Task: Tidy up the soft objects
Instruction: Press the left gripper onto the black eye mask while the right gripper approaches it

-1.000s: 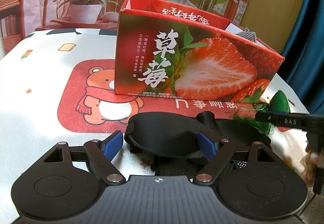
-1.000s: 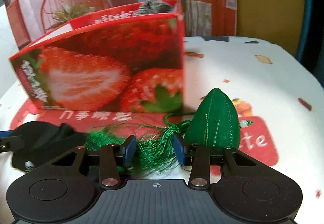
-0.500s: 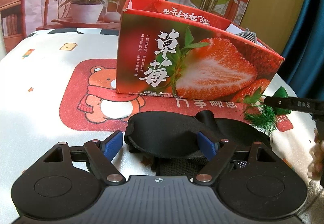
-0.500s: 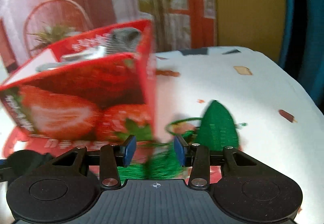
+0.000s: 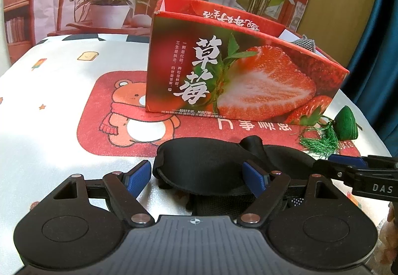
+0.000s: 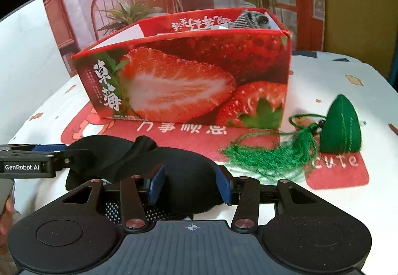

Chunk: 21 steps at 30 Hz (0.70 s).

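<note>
1. In your left wrist view, your left gripper [image 5: 197, 176] sits at the bottom centre of the frame with its blue pads spread wide. The left lobe of a black sleep mask [image 5: 206, 165] lies between them; the right pad looks to be touching the fabric, the left pad stands just apart from it.

2. In your right wrist view, your right gripper [image 6: 190, 185] is at the lower centre, its blue pads set at a middling width on either side of the mask's other lobe [image 6: 174, 170]. You cannot tell whether the pads press the fabric or only flank it.

3. The mask lies flat on a red bear-print mat [image 5: 104, 111], which sits on a white patterned tablecloth [image 5: 49, 71].

4. Behind the mask, in the middle of both frames, stands an open-topped strawberry box [image 5: 243, 83]. A grey knitted item [image 6: 251, 19] pokes above its rim at the box's right end.

5. At the right edge of the left wrist view, and the right middle of the right wrist view, a green cone-shaped sachet [image 6: 343, 125] stands upright on the mat, its green tassel [image 6: 268, 153] spread out to the left of it, near the mask but apart.

6. In the right wrist view, the left gripper's side enters from the left edge, at the mask's far lobe.
</note>
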Available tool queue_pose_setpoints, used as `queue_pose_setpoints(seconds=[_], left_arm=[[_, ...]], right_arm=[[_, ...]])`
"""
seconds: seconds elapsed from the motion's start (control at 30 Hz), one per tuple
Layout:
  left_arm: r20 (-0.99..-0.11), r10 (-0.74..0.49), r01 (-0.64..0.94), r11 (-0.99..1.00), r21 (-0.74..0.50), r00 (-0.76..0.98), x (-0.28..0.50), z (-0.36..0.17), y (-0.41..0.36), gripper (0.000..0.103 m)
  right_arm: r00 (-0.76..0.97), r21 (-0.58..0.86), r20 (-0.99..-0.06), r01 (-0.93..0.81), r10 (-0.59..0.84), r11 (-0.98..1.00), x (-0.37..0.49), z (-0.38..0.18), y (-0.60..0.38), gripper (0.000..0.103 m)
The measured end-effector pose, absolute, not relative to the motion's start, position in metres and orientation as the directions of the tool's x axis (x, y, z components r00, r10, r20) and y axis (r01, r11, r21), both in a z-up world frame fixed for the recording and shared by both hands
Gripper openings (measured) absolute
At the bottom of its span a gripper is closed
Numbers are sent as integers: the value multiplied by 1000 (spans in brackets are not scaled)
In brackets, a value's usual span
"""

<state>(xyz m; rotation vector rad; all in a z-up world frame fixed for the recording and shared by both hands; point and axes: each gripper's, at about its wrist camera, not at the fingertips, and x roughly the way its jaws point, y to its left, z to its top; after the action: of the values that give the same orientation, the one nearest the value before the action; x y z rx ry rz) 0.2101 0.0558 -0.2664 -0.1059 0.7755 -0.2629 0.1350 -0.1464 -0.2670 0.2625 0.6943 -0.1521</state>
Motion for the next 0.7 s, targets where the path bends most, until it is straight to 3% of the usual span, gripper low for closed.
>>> queue_pose_setpoints(seconds=[0.47, 0.7], left_arm=[[-679, -270, 184, 963, -199, 683, 207, -267, 59, 83], [-675, -254, 173, 967, -186, 693, 211, -268, 56, 81]], right_arm=[[740, 280, -673, 252, 2, 926, 140, -275, -150, 56], [742, 250, -671, 232, -5, 940, 162, -277, -147, 45]])
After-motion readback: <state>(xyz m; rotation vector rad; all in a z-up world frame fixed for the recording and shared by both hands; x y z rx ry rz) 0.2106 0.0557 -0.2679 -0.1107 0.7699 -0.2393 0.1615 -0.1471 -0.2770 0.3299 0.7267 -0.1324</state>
